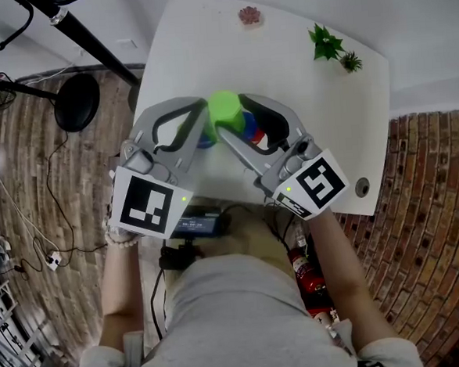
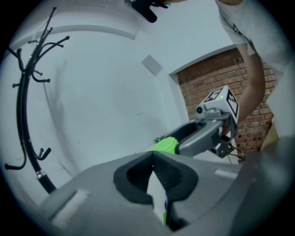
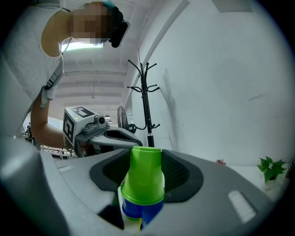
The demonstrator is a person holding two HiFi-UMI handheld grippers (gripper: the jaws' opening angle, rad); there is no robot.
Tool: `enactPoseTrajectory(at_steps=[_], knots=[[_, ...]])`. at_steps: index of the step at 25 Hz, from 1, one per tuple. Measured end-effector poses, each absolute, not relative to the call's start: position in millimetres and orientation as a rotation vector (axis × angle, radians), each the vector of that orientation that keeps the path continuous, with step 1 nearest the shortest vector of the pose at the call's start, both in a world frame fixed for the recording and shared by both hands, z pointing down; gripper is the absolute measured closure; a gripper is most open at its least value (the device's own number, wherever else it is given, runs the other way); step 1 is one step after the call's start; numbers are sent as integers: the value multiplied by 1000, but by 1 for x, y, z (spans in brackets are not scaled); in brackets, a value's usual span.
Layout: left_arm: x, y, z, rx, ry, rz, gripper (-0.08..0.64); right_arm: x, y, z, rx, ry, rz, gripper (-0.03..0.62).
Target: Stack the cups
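1. Where the two tools meet over the table, a green cup sits upside down as the top of a short stack. A blue cup is nested under it, and a red cup shows further down in the head view.
2. The stack stands between the jaws of the right gripper. The jaws are set wide and the dark pads lie against the cups' sides, so this tool grips the stack.
3. The stack is over the near half of the table. None of the views shows whether its bottom rests on the tabletop.
4. The left gripper is closed, with its tips pressed together and nothing between them. It comes in from the person's left and tilts slightly down, and its tips are just beside the green cup.
5. The two grippers point toward each other from either side of the stack, each held in one of the person's hands.
6. The white table also carries a small plant near its far right corner. A small pink thing sits at its far edge. Both are well apart from the cups.
7. A black coat stand stands against the white wall behind the table. A brick wall shows to the person's right.
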State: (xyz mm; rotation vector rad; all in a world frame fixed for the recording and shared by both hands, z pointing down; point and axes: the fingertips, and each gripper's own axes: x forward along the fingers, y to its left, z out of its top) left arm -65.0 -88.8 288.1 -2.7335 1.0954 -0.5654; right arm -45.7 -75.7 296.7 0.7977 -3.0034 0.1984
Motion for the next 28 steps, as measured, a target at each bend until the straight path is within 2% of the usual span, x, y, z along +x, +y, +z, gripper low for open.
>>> enactPoseTrajectory(at_steps=[9, 28], knots=[[-63, -85, 293, -2702, 1062, -607, 563, -48, -72, 303, 791, -2939, 82, 377], [-66, -78, 297, -2773, 1093, -594, 563, -45, -59, 307, 766, -2875, 87, 376]])
